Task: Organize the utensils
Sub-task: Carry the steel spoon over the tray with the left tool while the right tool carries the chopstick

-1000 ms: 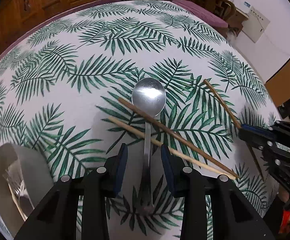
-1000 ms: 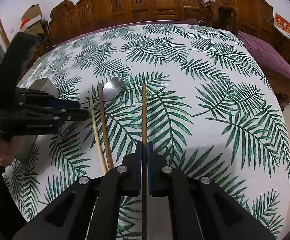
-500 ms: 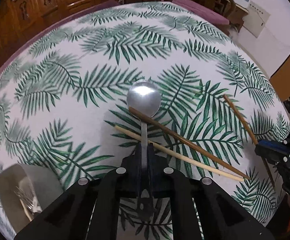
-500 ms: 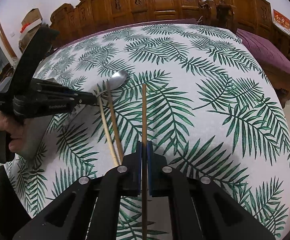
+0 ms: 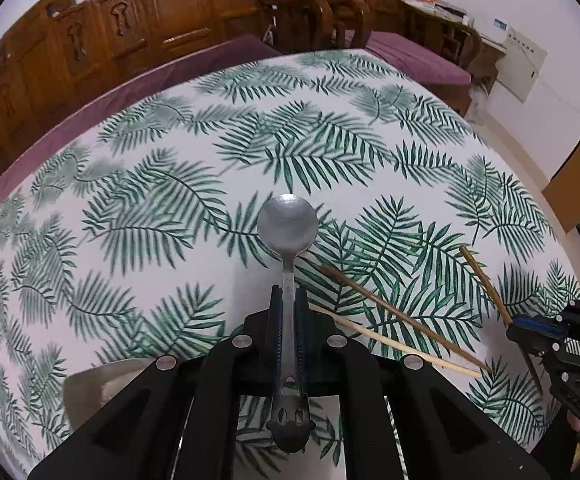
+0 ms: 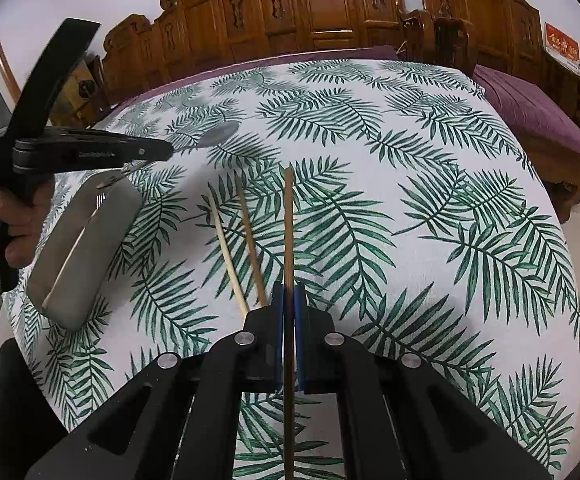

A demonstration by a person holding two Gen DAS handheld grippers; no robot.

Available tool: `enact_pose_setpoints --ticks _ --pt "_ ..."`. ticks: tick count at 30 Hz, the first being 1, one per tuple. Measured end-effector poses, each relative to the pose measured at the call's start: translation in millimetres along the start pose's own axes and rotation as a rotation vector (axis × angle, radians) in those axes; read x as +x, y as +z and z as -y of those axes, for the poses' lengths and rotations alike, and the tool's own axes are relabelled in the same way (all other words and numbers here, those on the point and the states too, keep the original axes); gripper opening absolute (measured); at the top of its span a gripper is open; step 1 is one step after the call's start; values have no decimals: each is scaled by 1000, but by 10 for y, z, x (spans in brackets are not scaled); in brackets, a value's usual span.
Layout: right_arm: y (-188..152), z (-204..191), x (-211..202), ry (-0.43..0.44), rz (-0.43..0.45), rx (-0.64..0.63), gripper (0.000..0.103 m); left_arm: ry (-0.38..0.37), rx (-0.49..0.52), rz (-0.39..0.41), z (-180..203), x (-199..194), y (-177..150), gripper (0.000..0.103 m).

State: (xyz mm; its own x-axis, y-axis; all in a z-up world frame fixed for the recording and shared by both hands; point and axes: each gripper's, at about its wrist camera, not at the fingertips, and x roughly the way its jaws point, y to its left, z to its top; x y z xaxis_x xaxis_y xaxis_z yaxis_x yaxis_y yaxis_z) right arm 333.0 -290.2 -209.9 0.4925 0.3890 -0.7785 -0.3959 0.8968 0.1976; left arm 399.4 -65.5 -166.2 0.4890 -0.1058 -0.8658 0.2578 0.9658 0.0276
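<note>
My left gripper (image 5: 288, 292) is shut on the handle of a steel spoon (image 5: 287, 222), which hangs above the leaf-print tablecloth with its bowl pointing away. The right wrist view shows that left gripper (image 6: 162, 150) and the spoon (image 6: 220, 134) over the table's left side. My right gripper (image 6: 288, 292) is shut on a dark chopstick (image 6: 288, 220) that slopes down to the cloth. It also appears at the right in the left wrist view, the right gripper (image 5: 529, 326) holding the dark chopstick (image 5: 485, 280). A light chopstick (image 6: 226, 252) and a brown chopstick (image 6: 252, 248) lie on the cloth between the grippers.
A grey oblong holder (image 6: 86, 240) with several utensils inside lies at the table's left edge, under the left gripper. A person's hand (image 6: 18, 216) grips the left tool. Carved wooden chairs (image 6: 309, 12) and purple cushions (image 6: 529, 116) ring the table (image 6: 429, 220).
The left gripper closed on the spoon's handle, then lifted the spoon up and away from the two loose chopsticks. The right gripper stayed where it was with its chopstick.
</note>
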Motion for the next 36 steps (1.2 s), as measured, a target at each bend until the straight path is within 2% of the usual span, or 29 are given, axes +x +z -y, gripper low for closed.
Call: enact_pose_setpoints --ticks 9,23,29,36 --pt "71 -239 -97 13 19 -26 6 -11 -11 41 -72 -414 -243 5" --pt "149 -879 -104 68 24 -95 6 -4 -72 88 -364 -1025 -807 5" --pt "153 -1131 -56 88 17 -120 6 15 -104 83 -555 -1091 -1012 5" --pt "119 -1300 -3 101 -4 -139 6 25 -157 45 -768 -947 -1288 5"
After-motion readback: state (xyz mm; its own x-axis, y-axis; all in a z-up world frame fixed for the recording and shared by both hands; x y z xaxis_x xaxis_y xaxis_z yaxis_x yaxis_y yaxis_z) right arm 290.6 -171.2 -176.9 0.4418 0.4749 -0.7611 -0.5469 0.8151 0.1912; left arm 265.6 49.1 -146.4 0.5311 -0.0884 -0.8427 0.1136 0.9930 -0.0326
